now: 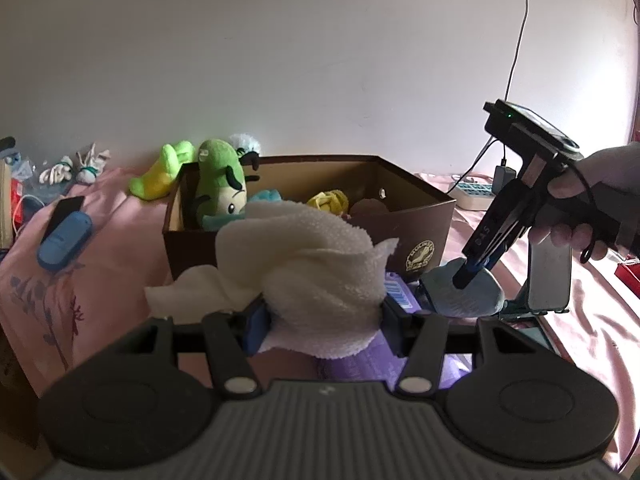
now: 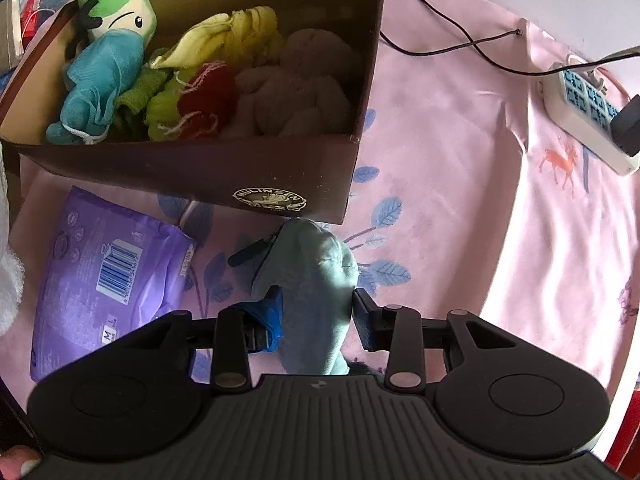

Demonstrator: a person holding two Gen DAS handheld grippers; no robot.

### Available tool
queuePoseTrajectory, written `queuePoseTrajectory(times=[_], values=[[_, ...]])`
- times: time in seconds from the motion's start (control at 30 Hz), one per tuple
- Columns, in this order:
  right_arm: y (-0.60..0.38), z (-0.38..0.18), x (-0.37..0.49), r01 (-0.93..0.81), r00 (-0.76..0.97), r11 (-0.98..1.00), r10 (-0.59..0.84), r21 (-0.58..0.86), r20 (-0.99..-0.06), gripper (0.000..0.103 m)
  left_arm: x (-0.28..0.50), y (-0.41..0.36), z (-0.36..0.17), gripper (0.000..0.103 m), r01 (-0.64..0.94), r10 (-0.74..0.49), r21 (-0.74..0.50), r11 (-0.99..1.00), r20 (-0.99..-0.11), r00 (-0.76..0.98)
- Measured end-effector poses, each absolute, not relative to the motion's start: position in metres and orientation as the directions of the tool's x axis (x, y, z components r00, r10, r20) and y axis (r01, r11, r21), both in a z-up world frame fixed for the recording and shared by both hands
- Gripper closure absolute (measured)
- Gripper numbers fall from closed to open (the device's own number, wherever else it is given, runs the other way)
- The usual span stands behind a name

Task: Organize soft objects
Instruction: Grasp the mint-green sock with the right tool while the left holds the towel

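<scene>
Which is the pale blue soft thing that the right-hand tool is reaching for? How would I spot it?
Find the brown cardboard box on the pink bedsheet. In front of its logo corner, beside the purple packet, lies the pale blue pouch, between the fingers of the right hand-held gripper. It alone is light blue, with a dark zip pull.

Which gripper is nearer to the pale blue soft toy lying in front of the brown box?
Right. The right gripper has its fingers on either side of the pale blue soft toy; the left gripper, off to the side, holds a white towel.
</scene>
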State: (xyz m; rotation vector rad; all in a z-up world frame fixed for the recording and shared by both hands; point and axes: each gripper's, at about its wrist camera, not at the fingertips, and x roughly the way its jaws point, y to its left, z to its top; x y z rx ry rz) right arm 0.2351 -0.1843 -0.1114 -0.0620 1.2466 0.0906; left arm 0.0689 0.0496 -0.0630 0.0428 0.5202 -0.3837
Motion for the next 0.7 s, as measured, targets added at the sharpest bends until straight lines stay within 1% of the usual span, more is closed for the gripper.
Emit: queuePoseTrajectory(times=[0.1,0.27,0.37,0.57,0.67,0.7], values=[[-0.180,-0.109,0.226,-0.133,0.362,0.991,0.063,0.015,-0.930,0.090,0.069,0.050,-0.063,0.046,0.370,-0.349,-0.059,0.927,-0.493,0.797],[-0.179,-0.094,0.208,-0.174,0.428,0.983,0.126,0.056,-0.895,0.103,0.067,0.051,-0.059,0.046,0.368,-0.352,-0.066,0.927,-0.487,0.800],[-0.177,-0.086,0.197,-0.186,0.487,0.980,0.153,0.069,-0.860,0.103,0.065,0.052,-0.055,0.046,0.370,-0.357,-0.069,0.926,-0.479,0.802],[-0.177,-0.077,0.182,-0.214,0.546,0.970,0.219,0.118,-0.809,0.103,0.057,0.046,-0.043,0.046,0.379,-0.358,-0.050,0.924,-0.456,0.814],[-0.176,-0.072,0.175,-0.231,0.570,0.967,0.223,0.106,-0.791,0.103,0.055,0.044,-0.037,0.046,0.383,-0.359,-0.038,0.923,-0.447,0.820],[-0.175,-0.070,0.173,-0.241,0.580,0.967,0.212,0.083,-0.787,0.103,0.054,0.043,-0.036,0.046,0.382,-0.356,-0.033,0.923,-0.444,0.822]])
